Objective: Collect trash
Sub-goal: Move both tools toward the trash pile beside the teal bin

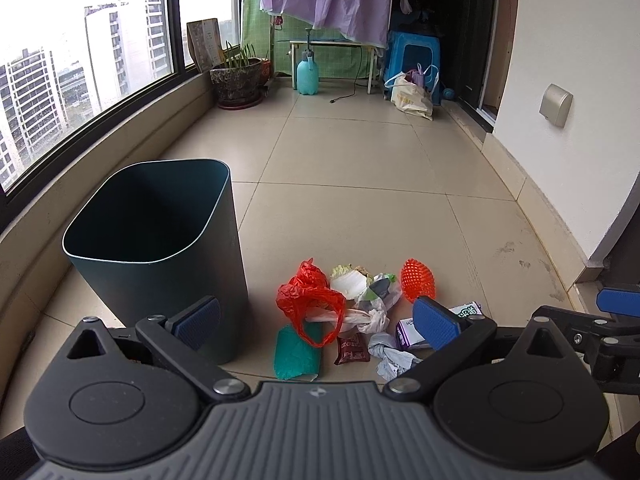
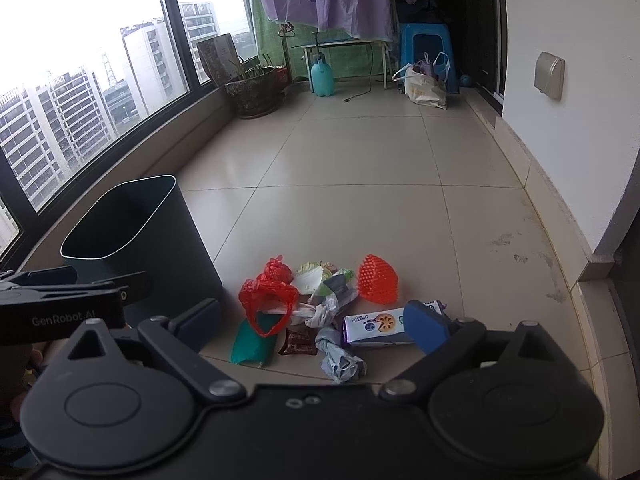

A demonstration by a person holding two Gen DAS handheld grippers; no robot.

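A dark green bin (image 1: pixel 180 292) (image 2: pixel 160 240) stands open-topped on the tiled floor at the left. To its right lies a pile of trash: a red plastic bag (image 1: pixel 310 300) (image 2: pixel 266 300), an orange mesh ball (image 1: pixel 418 280) (image 2: pixel 378 282), a green packet (image 1: pixel 296 354) (image 2: pixel 252 344), a brown wrapper (image 1: pixel 352 348) (image 2: pixel 298 342), crumpled paper (image 1: pixel 390 356) (image 2: pixel 340 356) and a purple-white box (image 1: pixel 408 334) (image 2: pixel 374 326). My left gripper (image 1: pixel 316 320) hangs open above the pile's near side. My right gripper (image 2: pixel 312 324) is open too, just right of it, touching nothing.
A window ledge (image 1: pixel 120 160) curves along the left and a white wall (image 1: pixel 560 60) runs along the right. At the far end stand a plant pot (image 1: pixel 236 80), a teal spray bottle (image 1: pixel 307 74), a blue stool (image 1: pixel 414 56) and a shopping bag (image 1: pixel 412 96).
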